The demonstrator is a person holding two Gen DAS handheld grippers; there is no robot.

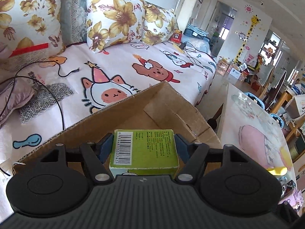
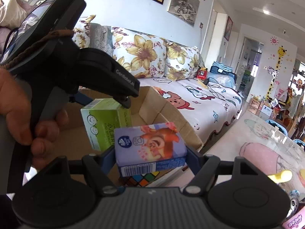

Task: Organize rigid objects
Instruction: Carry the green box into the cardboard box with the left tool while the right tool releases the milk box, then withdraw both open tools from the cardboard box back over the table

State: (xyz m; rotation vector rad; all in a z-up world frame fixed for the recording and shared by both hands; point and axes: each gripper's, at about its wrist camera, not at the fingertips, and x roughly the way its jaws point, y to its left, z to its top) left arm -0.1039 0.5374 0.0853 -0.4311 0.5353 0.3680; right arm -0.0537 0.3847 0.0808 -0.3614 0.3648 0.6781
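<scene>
A green carton [image 1: 144,148] with a barcode on top sits between the blue pads of my left gripper [image 1: 144,145], which is shut on it and holds it over an open cardboard box [image 1: 171,105]. In the right wrist view the same green carton [image 2: 103,122] hangs from the left gripper [image 2: 106,105], held by a person's hand [image 2: 17,110], above the cardboard box [image 2: 164,112]. My right gripper [image 2: 150,152] is shut on a purple carton [image 2: 150,147] with a cartoon picture, just right of the green one. A colourful cube [image 2: 141,179] shows below it.
A sofa with a cartoon-print cover [image 1: 118,70] and flowered cushions [image 1: 116,21] lies behind the box, with black cables [image 1: 57,70] on it. A glass-topped table [image 1: 255,126] with a printed cloth stands to the right. Cluttered shelves and boxes fill the far right.
</scene>
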